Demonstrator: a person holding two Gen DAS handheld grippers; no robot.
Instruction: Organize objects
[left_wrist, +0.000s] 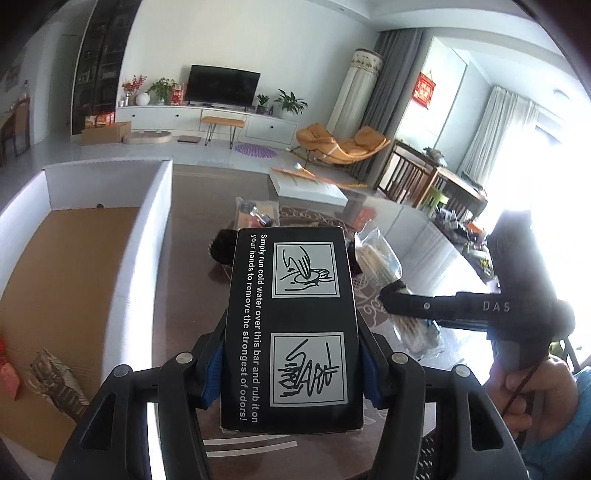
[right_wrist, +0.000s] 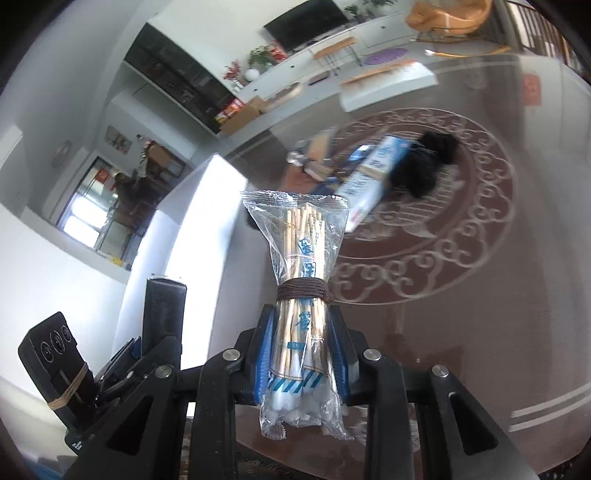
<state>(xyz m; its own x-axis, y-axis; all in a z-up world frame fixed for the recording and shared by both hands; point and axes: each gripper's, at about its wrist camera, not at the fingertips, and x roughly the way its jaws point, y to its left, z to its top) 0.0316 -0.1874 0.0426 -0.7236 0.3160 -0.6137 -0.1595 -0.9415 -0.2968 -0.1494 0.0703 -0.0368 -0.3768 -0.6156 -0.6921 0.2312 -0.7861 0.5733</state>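
both loads are already off the brown glass-topped desk (right_wrist: 480, 332) with its pale scroll pattern, so the step in hand looks like carrying them across to the large open cardboard bin with white walls and a brown floor (left_wrist: 155, 229) that stands at the left of the desk. to do it well, the person should bring each load clear over the white wall before lowering, set it down flat on a bare part of the brown floor, and let go only once it rests there; the two tools are close together, so going in one after the other would avoid a knock.

the left gripper (left_wrist: 291, 365) is clenched on a flat black cardboard box printed with white instructions and two line drawings (left_wrist: 291, 321), its blue pads pressing the box's long sides near the lower half. the box points forward and slightly down, held above the desk just right of the bin wall.

the right gripper (right_wrist: 301, 354) is clamped on a clear plastic packet of wooden sticks tied round with brown cord (right_wrist: 301, 295), gripped below the cord, the packet standing upright between the pads. it tilts downward over the desk, with the bin wall to its left. a hand in a blue sleeve (left_wrist: 532, 391) holds its handle.
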